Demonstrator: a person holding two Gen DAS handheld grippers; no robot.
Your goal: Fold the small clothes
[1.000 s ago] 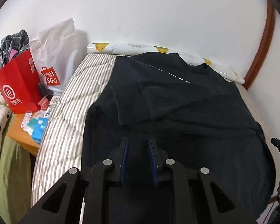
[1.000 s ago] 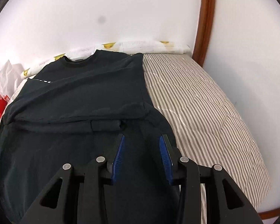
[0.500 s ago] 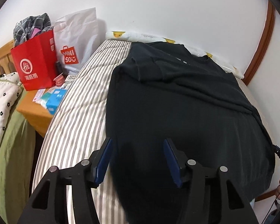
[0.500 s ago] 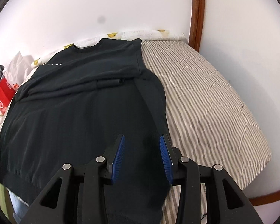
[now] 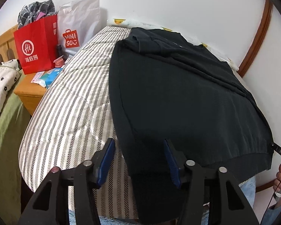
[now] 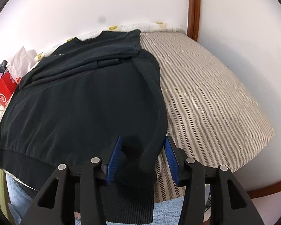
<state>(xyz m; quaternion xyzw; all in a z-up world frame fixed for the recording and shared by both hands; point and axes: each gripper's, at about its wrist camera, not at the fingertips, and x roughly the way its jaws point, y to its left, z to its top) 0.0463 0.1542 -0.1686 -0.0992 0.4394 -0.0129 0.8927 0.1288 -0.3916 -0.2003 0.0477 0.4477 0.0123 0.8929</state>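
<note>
From the left wrist view, the black sweatshirt [image 5: 178, 97] lay flat on the striped bed [image 5: 71, 101], with its ribbed hem hanging over the near edge and its collar toward the far edge by the wall. The left gripper [image 5: 138, 159] stood over the left corner of the hem; its jaws were closing a little, and the cloth lay between the blue pads [image 5: 106, 159] without being pressed, so it was released. Beside the far left corner of the bed, a red paper bag [image 5: 36, 46] and a white shopping bag [image 5: 78, 24] stood on a wooden nightstand [image 5: 28, 91].

From the right wrist view, the sweatshirt [image 6: 84, 97] covered the left part of the bed [image 6: 215, 97], with one sleeve folded across the chest. The right gripper [image 6: 142, 157] was at the right corner of the hem. Its jaws were opening, a bunch of the dark cloth sat between them, touching the left pad [image 6: 114, 157], but the right pad stood apart, so nothing was grasped.
</note>
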